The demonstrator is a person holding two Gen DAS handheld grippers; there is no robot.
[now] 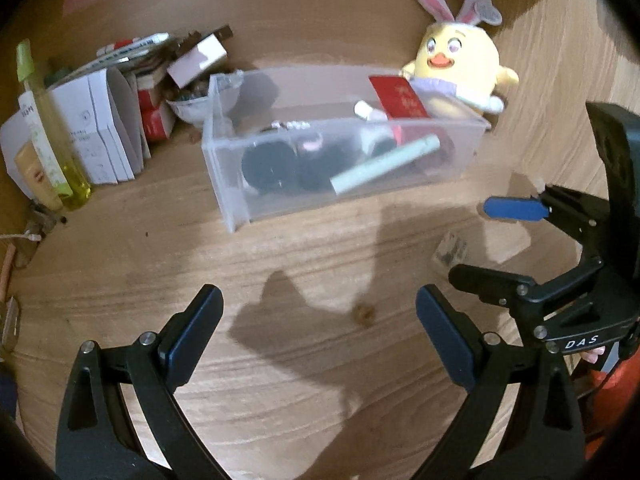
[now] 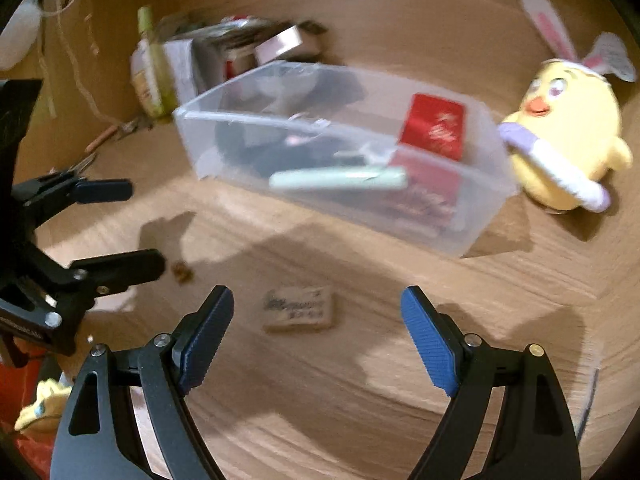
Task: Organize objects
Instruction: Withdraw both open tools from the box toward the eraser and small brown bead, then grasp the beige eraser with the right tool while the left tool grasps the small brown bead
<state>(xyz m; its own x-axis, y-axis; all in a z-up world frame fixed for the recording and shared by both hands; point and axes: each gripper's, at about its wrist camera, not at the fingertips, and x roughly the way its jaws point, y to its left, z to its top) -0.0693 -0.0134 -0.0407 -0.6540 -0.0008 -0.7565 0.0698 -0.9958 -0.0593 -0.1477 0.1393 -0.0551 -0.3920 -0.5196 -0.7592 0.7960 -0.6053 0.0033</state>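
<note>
A clear plastic bin stands on the wooden table. It holds a red card, a pale green tube and dark round items. My left gripper is open and empty above bare wood in front of the bin; it also shows at the left of the right wrist view. My right gripper is open and empty, just above a small flat tan packet. The right gripper also shows in the left wrist view.
A yellow chick plush with bunny ears sits right of the bin. Left of the bin are white boxes, a yellow-green bottle and a pile of small items. A small brown crumb lies on the wood.
</note>
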